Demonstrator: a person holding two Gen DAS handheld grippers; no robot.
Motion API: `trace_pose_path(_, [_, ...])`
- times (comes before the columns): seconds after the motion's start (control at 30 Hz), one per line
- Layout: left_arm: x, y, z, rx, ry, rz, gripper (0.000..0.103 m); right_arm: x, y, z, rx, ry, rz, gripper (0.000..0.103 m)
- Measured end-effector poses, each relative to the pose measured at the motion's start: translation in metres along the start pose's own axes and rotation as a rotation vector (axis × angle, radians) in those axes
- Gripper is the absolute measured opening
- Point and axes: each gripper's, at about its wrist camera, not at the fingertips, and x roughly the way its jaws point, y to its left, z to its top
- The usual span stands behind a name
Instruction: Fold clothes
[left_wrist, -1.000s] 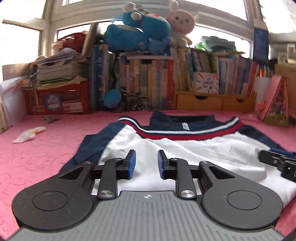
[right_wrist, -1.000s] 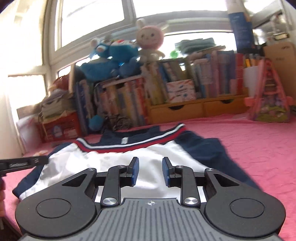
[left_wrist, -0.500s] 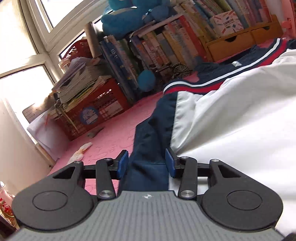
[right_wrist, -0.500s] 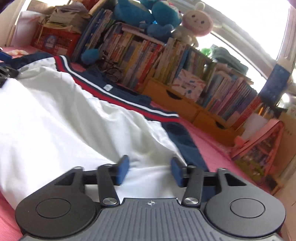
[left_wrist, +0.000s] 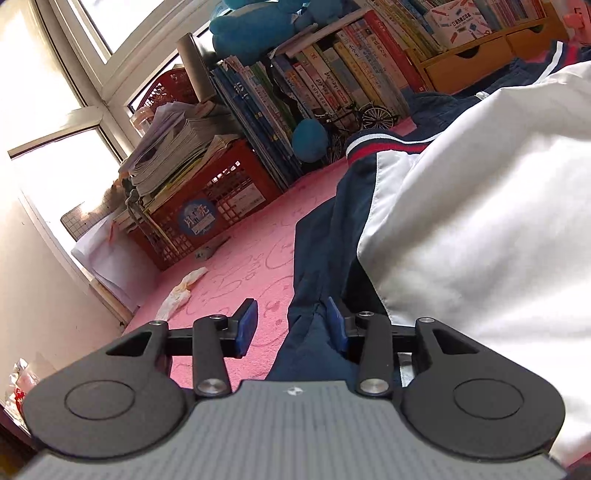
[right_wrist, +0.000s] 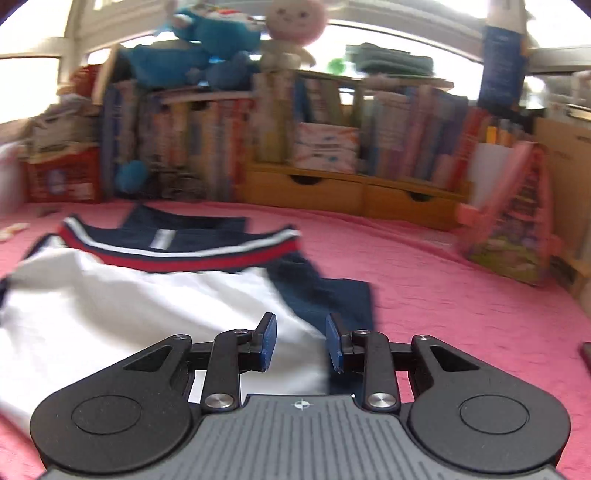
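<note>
Left gripper (left_wrist: 291, 328) lowered, sleeve (left_wrist: 317, 266) between jaws

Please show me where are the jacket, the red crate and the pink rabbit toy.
jacket (left_wrist: 480, 240): left wrist view, white body panel.
red crate (left_wrist: 221, 206): left wrist view, front wall.
pink rabbit toy (right_wrist: 293, 16): right wrist view, head.

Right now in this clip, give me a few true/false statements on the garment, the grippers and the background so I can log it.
1. The jacket lies on a pink cover. True.
2. The left gripper has navy sleeve fabric between its fingers. True.
3. The jacket's collar band is green. False: it is red, white and navy.
4. The red crate stands empty. False: papers are stacked on it.
5. Plush toys sit above the books. True.
</note>
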Motion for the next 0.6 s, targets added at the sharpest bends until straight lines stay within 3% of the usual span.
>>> trace_pose_path(0.13, [-0.001, 0.004, -0.004, -0.023, -0.01, -0.014, 0.04, 0.039, 0.054, 0.016, -0.057, 0.061, 0.198, 0.031])
trace_pose_path(0.17, [-0.001, 0.005, -0.004, -0.032, -0.011, -0.019, 0.04, 0.052, 0.059, 0.021, -0.08, 0.07, 0.186, 0.031])
trace_pose_path(0.27, [-0.001, 0.01, -0.005, -0.065, -0.011, -0.042, 0.04, 0.1, 0.043, 0.034, -0.102, 0.111, 0.038, 0.026])
trace_pose_path(0.3, [-0.001, 0.012, -0.006, -0.077, -0.011, -0.051, 0.041, 0.117, 0.031, 0.036, -0.093, 0.131, -0.029, 0.009])
trace_pose_path(0.33, [-0.001, 0.014, -0.006, -0.089, -0.011, -0.06, 0.041, 0.13, 0.015, 0.039, -0.05, 0.152, -0.046, 0.0])
trace_pose_path(0.37, [-0.001, 0.016, -0.007, -0.101, -0.012, -0.069, 0.041, 0.138, -0.004, 0.042, 0.032, 0.169, -0.038, 0.0])
trace_pose_path(0.43, [-0.002, 0.023, -0.009, -0.147, -0.013, -0.1, 0.04, 0.132, -0.023, 0.048, 0.13, 0.15, -0.13, 0.004])
trace_pose_path(0.5, [-0.006, 0.037, -0.008, -0.247, 0.004, -0.139, 0.041, 0.106, -0.029, 0.049, 0.176, 0.065, -0.141, 0.014])
trace_pose_path(0.6, [-0.035, 0.058, 0.004, -0.416, -0.054, -0.194, 0.04, 0.057, -0.017, 0.039, 0.242, -0.015, -0.021, 0.02])
